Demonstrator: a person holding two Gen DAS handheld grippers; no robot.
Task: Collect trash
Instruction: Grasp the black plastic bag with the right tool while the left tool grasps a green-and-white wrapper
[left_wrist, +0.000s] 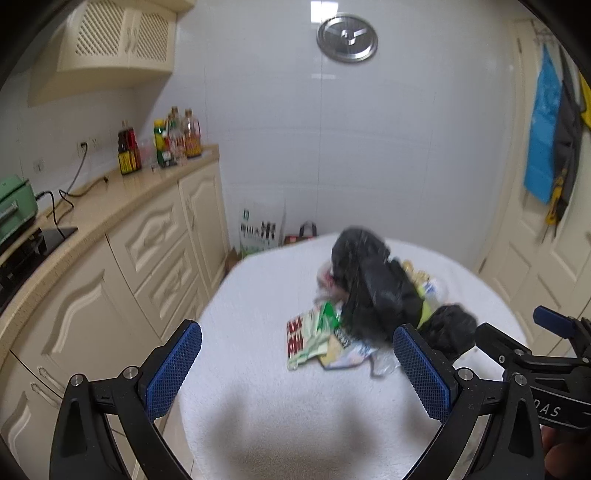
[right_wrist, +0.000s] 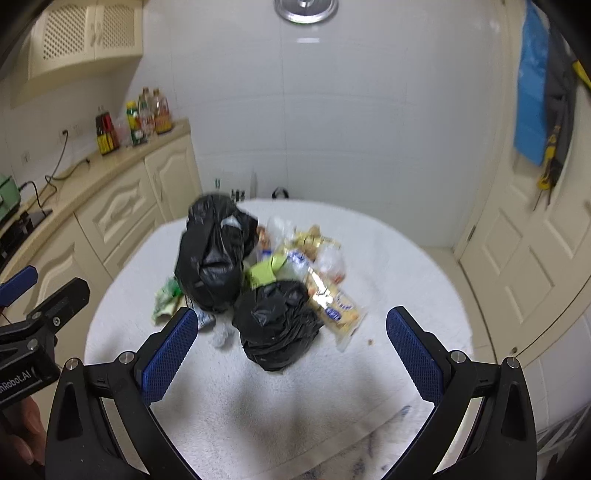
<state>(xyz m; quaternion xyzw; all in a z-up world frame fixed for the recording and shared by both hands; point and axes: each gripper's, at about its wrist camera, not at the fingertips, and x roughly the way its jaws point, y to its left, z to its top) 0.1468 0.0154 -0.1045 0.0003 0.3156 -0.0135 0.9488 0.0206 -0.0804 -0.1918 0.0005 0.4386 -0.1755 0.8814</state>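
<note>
Both grippers — left (left_wrist: 297, 369), right (right_wrist: 291, 354) — gape empty; blurred black bags (right_wrist: 214, 254) hide wrappers (right_wrist: 332, 302) behind.

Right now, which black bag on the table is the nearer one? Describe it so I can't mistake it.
On the white-covered round table, find the trash pile at its middle. The nearer black bag is the small crumpled one at the pile's front edge, touching a gold snack wrapper; the other black bag is taller and sits behind it.

Both wrist views look down, near, at the shared trash pile (left_wrist: 369, 299).
</note>
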